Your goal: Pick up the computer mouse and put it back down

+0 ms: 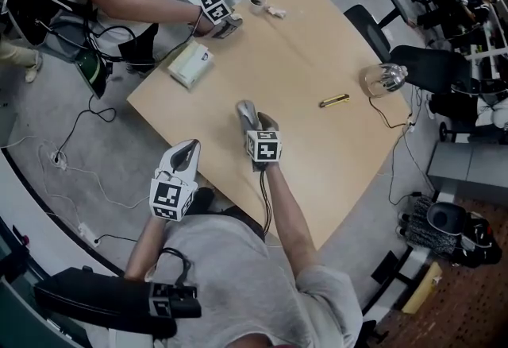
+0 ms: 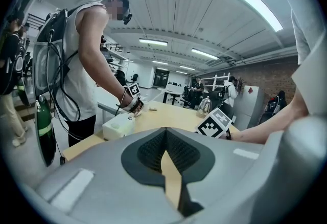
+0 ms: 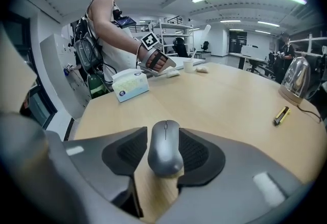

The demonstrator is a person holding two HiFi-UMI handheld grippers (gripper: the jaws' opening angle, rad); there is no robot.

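- Left gripper [image 1: 189, 149], at lower left in the head view, was closed and empty, just off the table [image 1: 317, 60] edge.
- Right gripper [image 3: 164, 135] gripped the mouse [image 3: 165, 152] at lower centre, by the table's near edge.

Grey computer mouse [image 3: 164, 154]; wheel up; clamped sidewise in right gripper [image 3: 163, 133]
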